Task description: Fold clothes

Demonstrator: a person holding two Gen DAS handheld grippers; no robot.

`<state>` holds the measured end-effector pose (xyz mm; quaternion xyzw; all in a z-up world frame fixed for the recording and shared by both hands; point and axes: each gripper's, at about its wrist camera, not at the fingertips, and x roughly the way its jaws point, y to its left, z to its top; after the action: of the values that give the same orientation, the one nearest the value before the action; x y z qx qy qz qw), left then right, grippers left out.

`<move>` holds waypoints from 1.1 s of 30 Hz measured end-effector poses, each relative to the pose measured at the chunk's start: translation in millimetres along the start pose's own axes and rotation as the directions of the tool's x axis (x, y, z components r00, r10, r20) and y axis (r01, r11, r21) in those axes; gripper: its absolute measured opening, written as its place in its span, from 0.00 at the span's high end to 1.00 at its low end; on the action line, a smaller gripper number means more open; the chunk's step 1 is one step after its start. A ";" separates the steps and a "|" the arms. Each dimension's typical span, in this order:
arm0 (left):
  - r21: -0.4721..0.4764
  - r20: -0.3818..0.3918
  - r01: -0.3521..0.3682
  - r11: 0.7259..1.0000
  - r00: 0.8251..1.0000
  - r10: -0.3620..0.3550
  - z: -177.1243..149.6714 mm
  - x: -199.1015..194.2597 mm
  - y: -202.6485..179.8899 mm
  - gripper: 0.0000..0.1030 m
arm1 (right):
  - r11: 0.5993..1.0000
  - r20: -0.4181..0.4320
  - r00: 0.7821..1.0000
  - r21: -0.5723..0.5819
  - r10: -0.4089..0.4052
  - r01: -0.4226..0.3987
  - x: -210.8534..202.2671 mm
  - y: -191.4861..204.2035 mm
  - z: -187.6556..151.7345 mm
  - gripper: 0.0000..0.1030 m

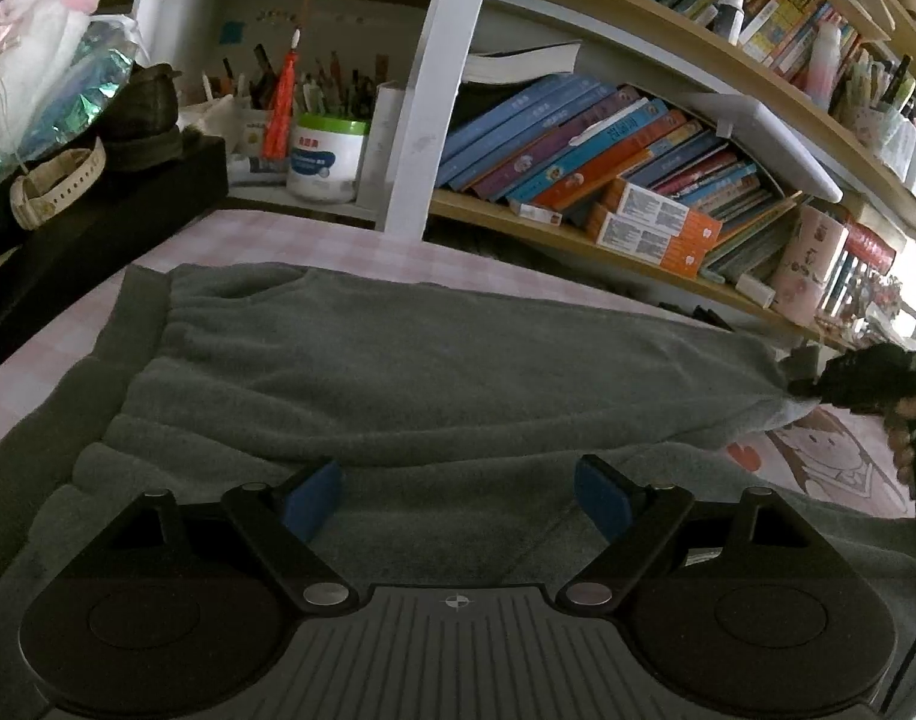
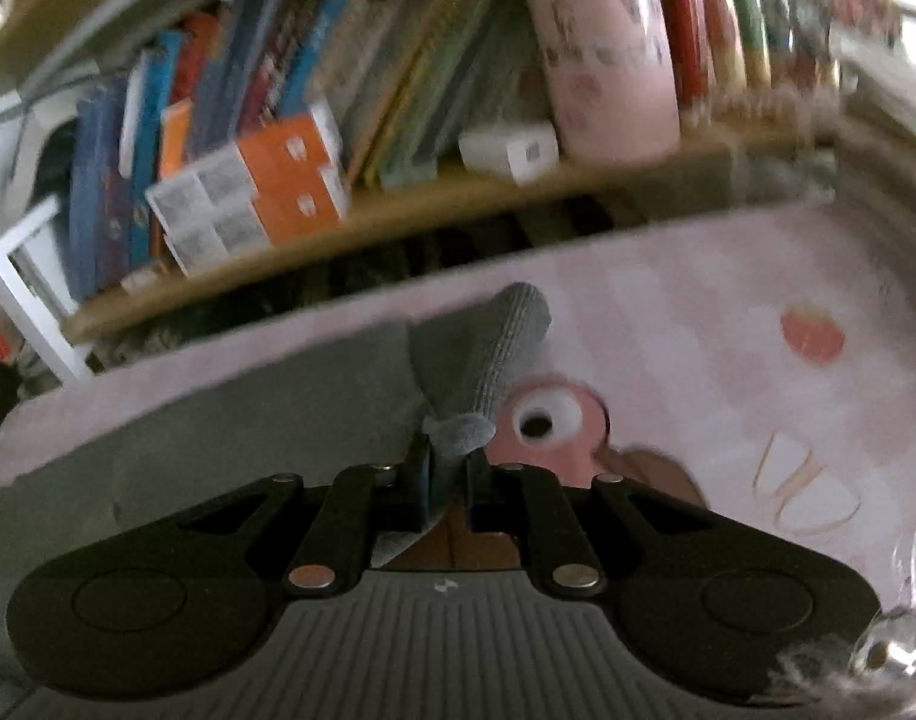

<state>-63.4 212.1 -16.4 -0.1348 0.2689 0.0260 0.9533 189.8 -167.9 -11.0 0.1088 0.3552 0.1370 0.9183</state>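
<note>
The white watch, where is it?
In the left view, the watch sits at far left on a black box, beside a dark shoe.

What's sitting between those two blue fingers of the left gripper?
Only the grey garment, spread flat; the left gripper is wide open above it. The left wrist view shows this.

We find our left gripper (image 1: 458,501) level with its jaws spread wide and nothing between them, while our right gripper (image 2: 449,483) has its jaws clamped on grey cloth (image 2: 482,354).
</note>
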 end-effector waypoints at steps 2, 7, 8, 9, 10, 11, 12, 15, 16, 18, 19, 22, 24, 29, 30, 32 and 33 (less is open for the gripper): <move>-0.004 -0.002 0.004 1.000 1.000 -0.004 0.2 0.3 0.2 0.14 | 1.000 -0.015 1.000 0.013 0.009 -0.009 4.0 -5.1 -0.7 0.81; -0.011 -0.001 0.010 1.000 1.000 -0.010 -0.2 0.4 0.9 0.14 | 0.999 0.022 1.000 0.048 -0.023 0.022 -6.2 -10.4 8.1 0.57; -0.011 -0.002 0.010 1.000 1.000 -0.010 -0.2 0.5 1.0 0.14 | 0.998 0.029 0.999 0.058 -0.023 0.021 -12.7 -13.8 8.8 0.56; -0.010 -0.002 0.010 1.000 1.000 -0.010 -0.3 0.4 0.9 0.14 | 0.998 0.035 0.999 0.067 -0.022 0.020 -20.4 -18.2 9.2 0.55; -0.010 -0.002 0.010 1.000 1.000 -0.010 -0.2 0.3 0.7 0.14 | 0.997 0.042 0.999 0.076 -0.022 0.019 -28.0 -22.6 9.7 0.54; -0.010 -0.002 0.010 1.000 1.000 -0.010 -0.2 0.2 0.6 0.14 | 0.997 0.044 0.999 0.071 -0.023 0.019 -36.4 -25.6 9.1 0.54; -0.010 -0.002 0.009 1.000 1.000 -0.009 -0.2 0.2 0.4 0.14 | 0.998 0.043 0.999 0.055 -0.020 0.018 -46.3 -27.6 7.0 0.53; -0.010 -0.002 0.010 1.000 1.000 -0.010 -0.4 0.4 0.6 0.14 | 0.999 0.030 0.999 -0.028 0.020 -0.019 -82.1 -28.0 -8.8 0.47; -0.010 -0.002 0.010 1.000 1.000 -0.010 -0.5 0.5 0.8 0.14 | 0.997 0.027 0.999 -0.062 0.036 -0.034 -94.8 -27.5 -15.4 0.45; -0.009 -0.002 0.011 1.000 1.000 -0.011 -0.8 0.7 1.2 0.13 | 0.988 0.024 0.998 -0.141 0.065 -0.061 -122.1 -25.4 -34.6 0.45; -0.009 -0.002 0.011 1.000 1.000 -0.011 -1.0 0.7 1.3 0.13 | 0.981 0.025 0.997 -0.180 0.075 -0.070 -136.3 -22.9 -45.6 0.44; -0.009 -0.002 0.011 1.000 1.000 -0.011 -1.2 1.0 1.7 0.13 | 0.965 0.035 0.995 -0.248 0.097 -0.086 -173.6 -18.5 -79.0 0.45; -0.009 -0.002 0.011 1.000 1.000 -0.011 -1.4 1.4 1.6 0.13 | 0.956 0.035 0.994 -0.280 0.105 -0.091 -190.8 -13.9 -102.0 0.47; -0.009 0.045 -0.045 0.999 0.998 0.045 -3.2 -12.7 -2.5 0.14 | 0.940 0.018 0.997 -0.335 0.077 -0.066 -207.0 -14.4 -145.2 0.68; -0.009 0.054 -0.056 0.998 0.997 0.056 -3.6 -15.5 -3.3 0.14 | 0.941 0.015 0.999 -0.335 0.052 -0.044 -207.4 -18.6 -148.8 0.71; -0.015 0.098 -0.047 0.999 0.994 0.049 -9.1 -36.8 -4.5 0.14 | 0.940 0.009 1.000 -0.340 -0.016 0.018 -206.5 -29.5 -152.0 0.71; -0.027 0.117 -0.033 0.999 0.992 0.036 -13.0 -49.1 -2.7 0.14 | 0.942 0.009 1.000 -0.335 -0.026 0.028 -205.6 -36.3 -152.6 0.65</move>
<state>-111.6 207.2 -0.9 -0.1404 0.2143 0.0540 0.9651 -54.0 -254.0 -4.3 -0.0536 0.3260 0.1824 0.9261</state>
